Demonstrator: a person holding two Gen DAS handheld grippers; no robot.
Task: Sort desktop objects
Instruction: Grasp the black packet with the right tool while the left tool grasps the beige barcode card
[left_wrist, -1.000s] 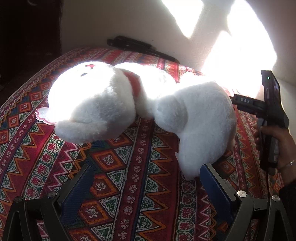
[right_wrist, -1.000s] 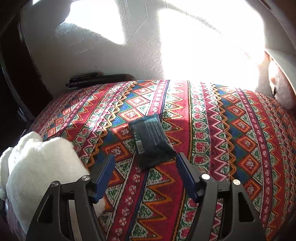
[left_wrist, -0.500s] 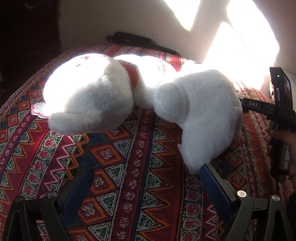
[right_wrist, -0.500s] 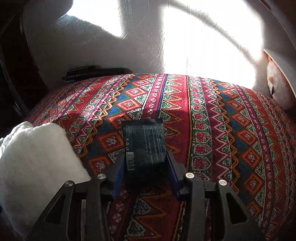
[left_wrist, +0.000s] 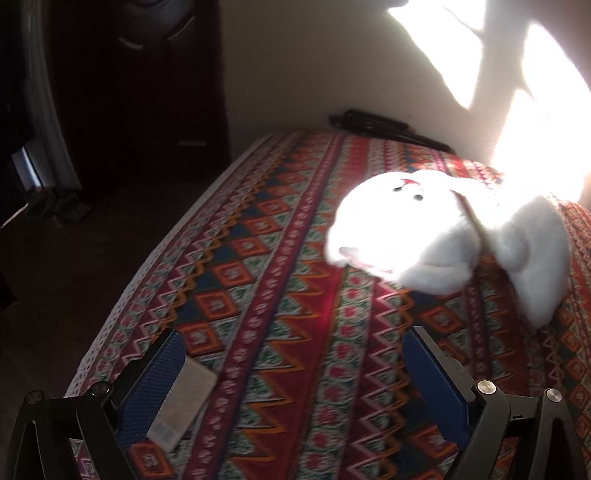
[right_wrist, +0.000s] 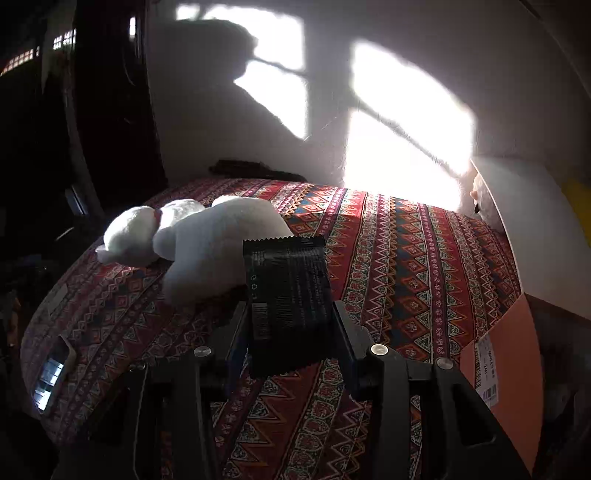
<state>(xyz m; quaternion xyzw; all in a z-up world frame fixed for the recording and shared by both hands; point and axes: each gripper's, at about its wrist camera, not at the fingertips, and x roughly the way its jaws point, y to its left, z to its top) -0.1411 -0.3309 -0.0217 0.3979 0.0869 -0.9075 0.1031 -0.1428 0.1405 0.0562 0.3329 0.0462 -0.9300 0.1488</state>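
Note:
My right gripper (right_wrist: 290, 332) is shut on a black foil packet (right_wrist: 288, 288) and holds it up above the patterned cloth (right_wrist: 406, 266). A white plush bear (right_wrist: 195, 240) lies on its side on the cloth, behind and left of the packet; it also shows in the left wrist view (left_wrist: 443, 236) at the upper right. My left gripper (left_wrist: 295, 380) is open and empty, low over the cloth (left_wrist: 280, 295) near its left edge. A small flat card-like object (left_wrist: 181, 402) lies beside the left fingertip (left_wrist: 155, 380).
A phone (right_wrist: 51, 373) lies at the cloth's front left corner. An orange cardboard box (right_wrist: 506, 362) and a white panel (right_wrist: 532, 236) stand at the right. A dark long object (left_wrist: 388, 129) lies against the back wall. A second plush (right_wrist: 480, 195) peeks out at the far right.
My right gripper closed on the black packet and lifted it, pulling back. My left gripper drew back and swung left, away from the bear.

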